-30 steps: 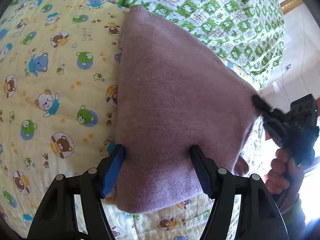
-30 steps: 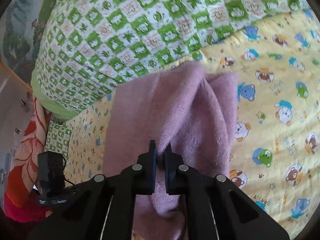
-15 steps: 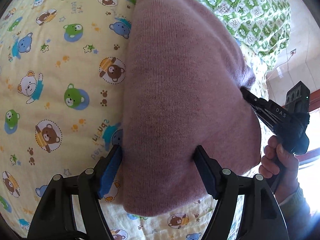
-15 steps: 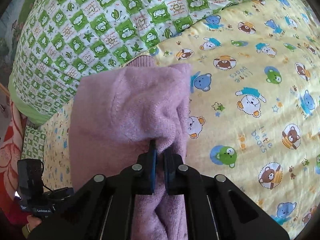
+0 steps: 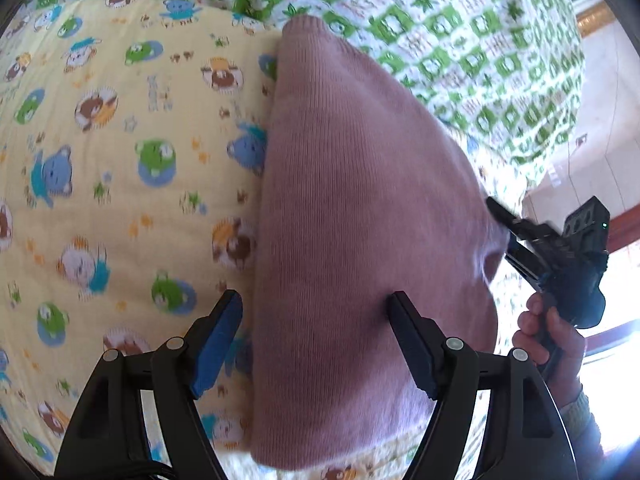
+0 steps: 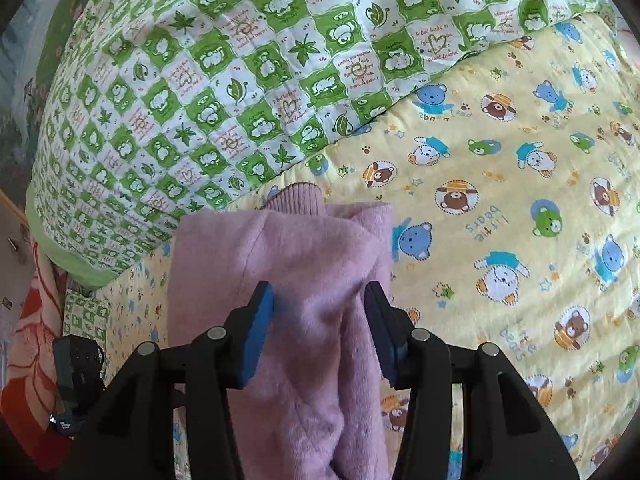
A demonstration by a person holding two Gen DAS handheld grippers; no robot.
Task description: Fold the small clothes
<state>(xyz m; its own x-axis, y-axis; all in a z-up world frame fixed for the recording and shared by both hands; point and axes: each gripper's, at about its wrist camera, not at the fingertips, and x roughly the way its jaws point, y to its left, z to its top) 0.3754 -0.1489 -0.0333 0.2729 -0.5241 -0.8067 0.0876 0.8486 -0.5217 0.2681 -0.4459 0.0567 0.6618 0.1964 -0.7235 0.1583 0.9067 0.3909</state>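
Observation:
A small mauve knit garment [image 5: 360, 216] lies folded on the yellow bear-print sheet [image 5: 120, 184]. My left gripper [image 5: 316, 324] is open, its jaws wide over the garment's near part with the left finger beside its left edge. My right gripper [image 6: 318, 312] is open, jaws spread just above the garment's fleecy side [image 6: 288, 280]. The right gripper also shows in the left wrist view [image 5: 520, 232] at the garment's right edge, held by a hand. The garment's ribbed cuff [image 6: 296, 200] points toward the green quilt.
A green-and-white checked quilt [image 6: 240, 80] lies bunched along the far side of the bed. The yellow sheet [image 6: 520, 240] stretches wide to the right. A red floral cloth [image 6: 32, 340] and the floor [image 5: 592, 120] lie beyond the bed's edge.
My right gripper has opened and let go of the garment fold it pinched. The garment has dropped flat onto the sheet. My left gripper stays open.

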